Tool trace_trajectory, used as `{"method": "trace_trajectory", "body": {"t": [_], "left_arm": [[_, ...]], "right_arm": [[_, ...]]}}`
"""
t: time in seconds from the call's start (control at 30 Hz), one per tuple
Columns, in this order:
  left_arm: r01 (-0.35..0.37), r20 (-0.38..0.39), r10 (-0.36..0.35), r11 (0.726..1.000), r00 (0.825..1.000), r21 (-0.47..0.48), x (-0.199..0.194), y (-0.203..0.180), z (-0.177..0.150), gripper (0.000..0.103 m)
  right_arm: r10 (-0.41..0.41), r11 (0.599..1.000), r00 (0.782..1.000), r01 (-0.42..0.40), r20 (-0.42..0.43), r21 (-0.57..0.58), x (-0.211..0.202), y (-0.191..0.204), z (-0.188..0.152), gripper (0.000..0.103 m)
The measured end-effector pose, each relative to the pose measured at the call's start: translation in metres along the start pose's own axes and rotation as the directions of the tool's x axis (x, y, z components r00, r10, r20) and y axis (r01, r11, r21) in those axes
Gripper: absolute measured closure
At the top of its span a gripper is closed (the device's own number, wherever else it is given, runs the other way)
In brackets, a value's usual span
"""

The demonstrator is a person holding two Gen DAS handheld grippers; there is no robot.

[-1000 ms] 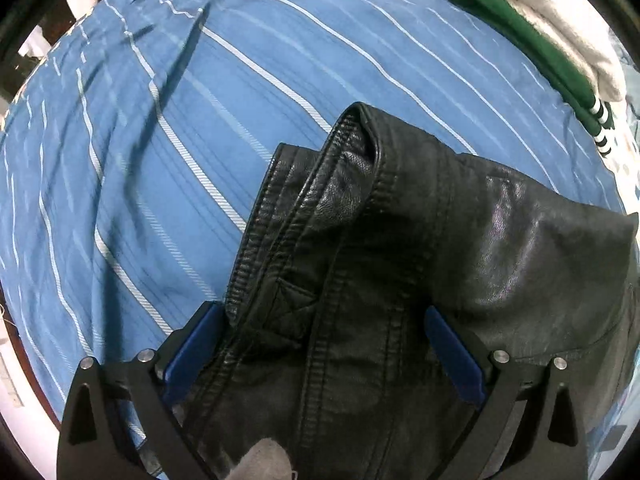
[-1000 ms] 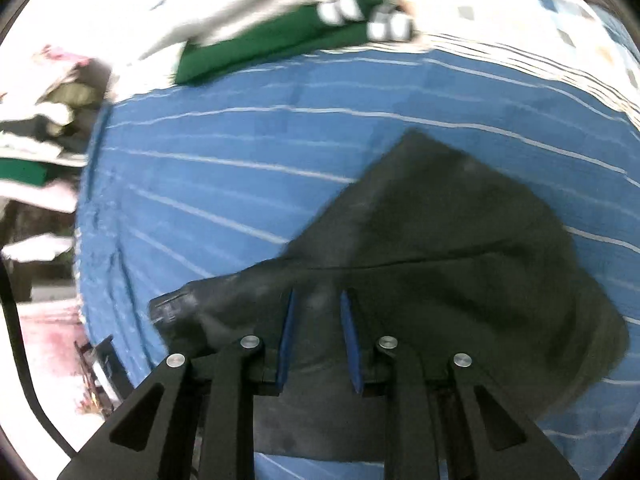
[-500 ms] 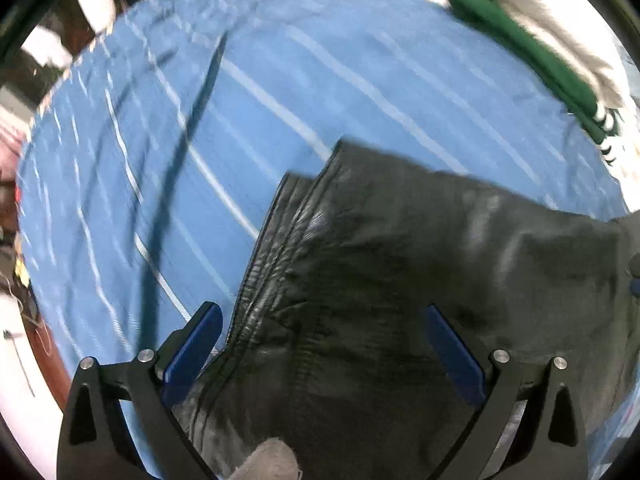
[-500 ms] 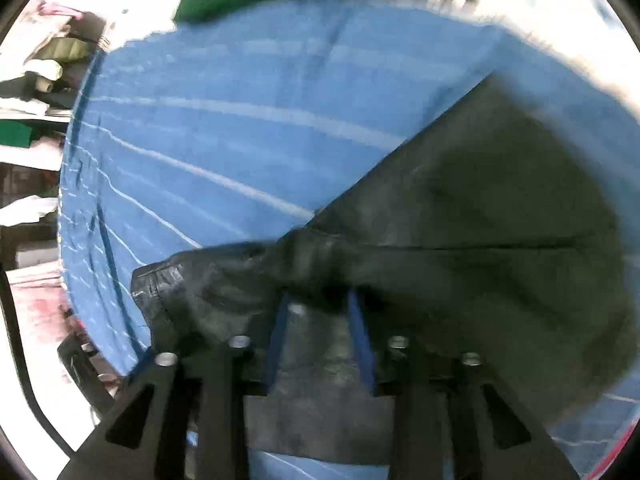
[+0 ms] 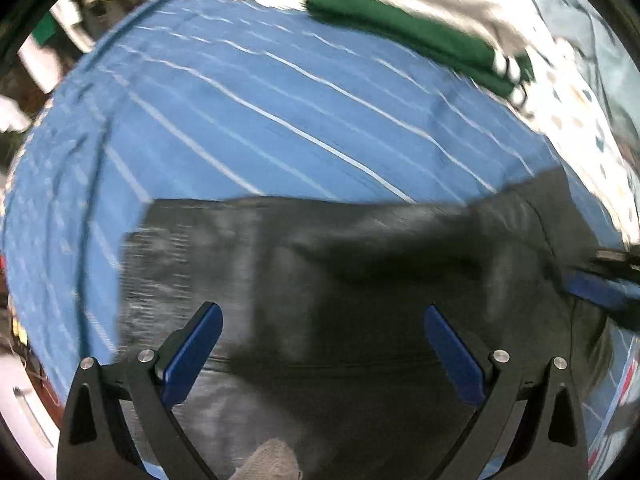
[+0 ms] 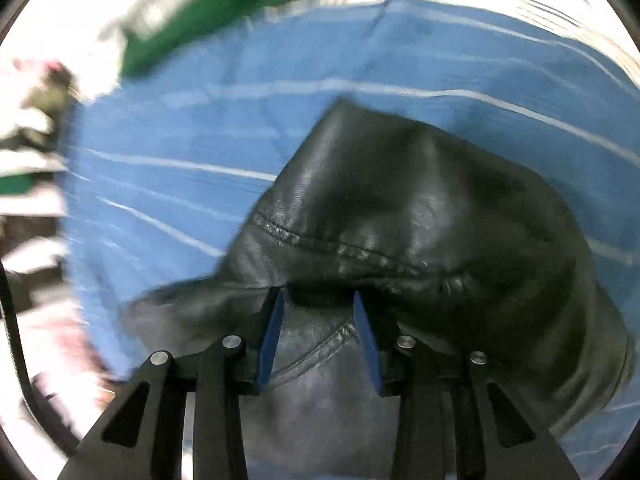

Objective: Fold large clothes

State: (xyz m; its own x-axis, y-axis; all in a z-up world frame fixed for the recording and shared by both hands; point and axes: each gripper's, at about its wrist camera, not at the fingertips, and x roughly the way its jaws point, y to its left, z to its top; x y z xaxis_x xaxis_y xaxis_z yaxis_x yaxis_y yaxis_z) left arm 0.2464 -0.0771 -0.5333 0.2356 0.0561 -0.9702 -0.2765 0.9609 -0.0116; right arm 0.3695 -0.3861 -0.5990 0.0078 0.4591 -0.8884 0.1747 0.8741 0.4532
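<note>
Two tongs: left tongs (image 5: 322, 344) spread, right tongs (image 6: 319, 330) narrowed; one black jacket (image 6: 404, 216).

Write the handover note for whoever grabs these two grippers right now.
Left gripper: jaws wide open over the black jacket, gripping nothing.
Right gripper: jaws narrowly apart around a bunched fold at the jacket's edge; whether they pinch it is unclear.
Jacket: lies partly folded on the blue striped sheet, one layer doubled over near the right gripper.
Green garment: at the far edge of the sheet, apart from the jacket.
Done: a first fold seems made. Left: probably flatten it, fold again and square the edges. Both views are blurred, so check the grip first.
</note>
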Motion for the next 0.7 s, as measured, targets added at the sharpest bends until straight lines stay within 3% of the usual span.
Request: {"method": "trace_trajectory", "body": {"t": [0.07,0.2,0.3,0.37,0.47,0.53,0.57,0.7], "left_arm": [[-0.020,-0.033,0.021,0.999,0.999,0.028,0.023,-0.009,0.000,0.000],[-0.001,-0.022,0.001,1.000,1.000,0.023,0.040,-0.007,0.000,0.000],[0.008,-0.019,-0.008,0.999,1.000,0.034,0.037,-0.006,-0.001,0.000],[0.016,-0.028,-0.016,0.999,0.999,0.032,0.037,-0.004,-0.001,0.000],[0.031,-0.042,-0.029,0.999,0.999,0.037,0.038,-0.001,0.002,0.000],[0.035,-0.046,-0.033,0.998,0.998,0.046,0.037,0.002,0.004,0.000],[0.039,-0.051,-0.037,0.998,0.998,0.045,0.036,0.003,0.007,0.000],[0.043,-0.065,-0.040,0.998,0.997,0.042,0.038,0.004,0.011,0.000]], "right_arm": [[0.043,0.997,0.995,-0.048,0.093,0.053,-0.042,-0.028,-0.026,0.041],[0.102,0.965,0.970,-0.150,0.220,0.214,-0.089,-0.110,-0.096,0.041],[0.117,0.921,0.966,-0.192,0.231,0.338,-0.072,-0.171,-0.133,0.041],[0.208,0.872,0.942,-0.301,0.263,0.386,-0.047,-0.197,-0.148,0.041],[0.325,0.806,0.878,-0.451,0.351,0.384,-0.016,-0.218,-0.146,0.041],[0.363,0.778,0.846,-0.506,0.390,0.373,-0.002,-0.224,-0.134,0.041],[0.393,0.759,0.818,-0.546,0.419,0.355,0.003,-0.223,-0.126,0.040],[0.425,0.743,0.780,-0.590,0.459,0.316,0.007,-0.210,-0.096,0.038]]}}
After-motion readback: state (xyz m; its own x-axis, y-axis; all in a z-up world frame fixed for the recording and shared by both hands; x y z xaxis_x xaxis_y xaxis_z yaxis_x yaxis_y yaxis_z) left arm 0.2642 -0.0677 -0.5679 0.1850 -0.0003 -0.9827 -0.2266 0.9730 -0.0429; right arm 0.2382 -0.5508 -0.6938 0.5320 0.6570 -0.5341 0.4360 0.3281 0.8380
